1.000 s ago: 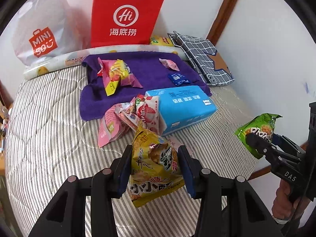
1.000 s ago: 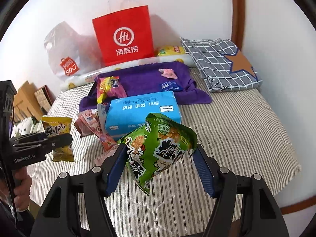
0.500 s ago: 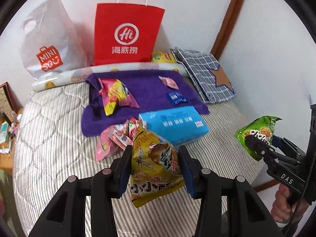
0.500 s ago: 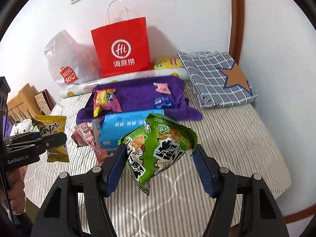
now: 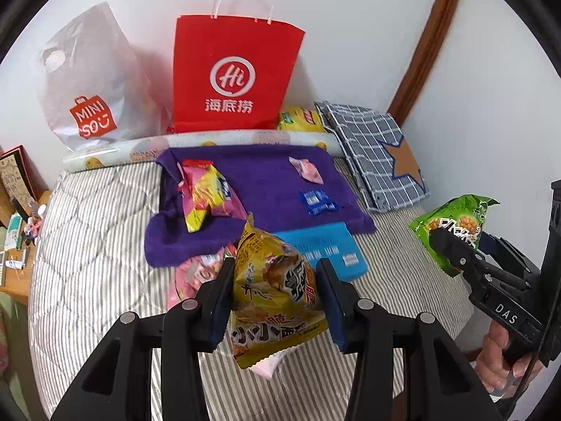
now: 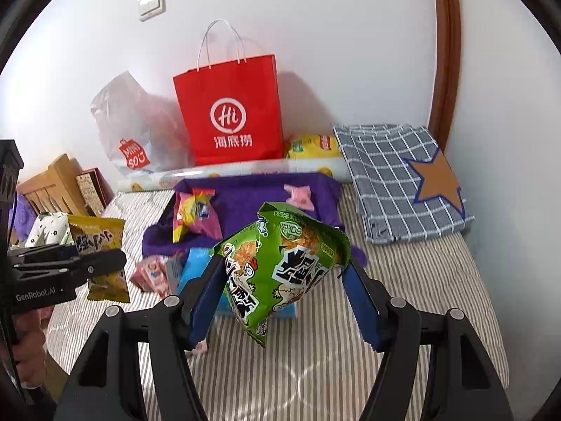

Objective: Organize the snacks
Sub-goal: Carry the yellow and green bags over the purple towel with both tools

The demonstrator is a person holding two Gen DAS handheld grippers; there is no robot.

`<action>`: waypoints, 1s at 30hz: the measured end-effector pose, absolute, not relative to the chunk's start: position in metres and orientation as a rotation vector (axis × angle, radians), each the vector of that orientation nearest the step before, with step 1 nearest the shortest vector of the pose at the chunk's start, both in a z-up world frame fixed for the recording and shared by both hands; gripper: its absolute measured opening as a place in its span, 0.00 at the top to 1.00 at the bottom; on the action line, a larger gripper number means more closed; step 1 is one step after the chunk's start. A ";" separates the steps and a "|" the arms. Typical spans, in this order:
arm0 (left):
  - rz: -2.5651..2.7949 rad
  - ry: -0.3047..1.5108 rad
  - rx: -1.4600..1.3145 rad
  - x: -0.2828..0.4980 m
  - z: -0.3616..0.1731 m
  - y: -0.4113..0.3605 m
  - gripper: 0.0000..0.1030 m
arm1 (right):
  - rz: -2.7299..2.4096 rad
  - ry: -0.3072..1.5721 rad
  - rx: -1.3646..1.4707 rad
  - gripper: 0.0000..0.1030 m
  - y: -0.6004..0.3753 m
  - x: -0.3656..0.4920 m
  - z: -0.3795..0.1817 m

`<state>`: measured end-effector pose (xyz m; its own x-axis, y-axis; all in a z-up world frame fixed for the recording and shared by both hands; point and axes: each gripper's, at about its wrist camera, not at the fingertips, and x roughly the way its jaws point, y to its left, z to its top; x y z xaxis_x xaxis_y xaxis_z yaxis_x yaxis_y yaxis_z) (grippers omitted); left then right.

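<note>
above the striped bed (image 5: 87, 245), the left gripper (image 5: 277, 301) is pinching a yellow bag (image 5: 277, 291) and the right gripper (image 6: 284, 280) is clamping a green bag (image 6: 280, 263), both hanging clear, probably for carrying toward the red bag (image 5: 235, 70).

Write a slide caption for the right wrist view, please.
Right gripper holds a green snack bag above the striped bed.

We see a striped quilted bed (image 6: 403, 280) in a corner of white walls (image 6: 333, 52) with brown wooden trim (image 6: 445, 52), a light switch (image 6: 151, 4), and wooden furniture (image 6: 52, 186) at its left edge.
</note>
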<state>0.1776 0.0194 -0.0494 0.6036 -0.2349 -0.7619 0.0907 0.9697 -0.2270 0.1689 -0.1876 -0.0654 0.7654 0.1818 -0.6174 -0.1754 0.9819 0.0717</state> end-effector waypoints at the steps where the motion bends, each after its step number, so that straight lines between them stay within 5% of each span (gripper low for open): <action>1: -0.189 0.903 -0.180 0.181 -0.048 0.021 0.58 | 0.195 0.671 0.011 0.35 -0.187 0.173 -0.064; 30: -0.196 0.903 -0.233 0.298 -0.059 0.054 0.58 | 0.211 0.670 0.008 0.35 -0.153 0.312 -0.063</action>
<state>0.2978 0.0538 -0.0588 0.6041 -0.2654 -0.7514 0.0702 0.9570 -0.2815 0.3117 -0.1535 -0.0629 0.7633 0.1968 -0.6154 -0.1915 0.9786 0.0754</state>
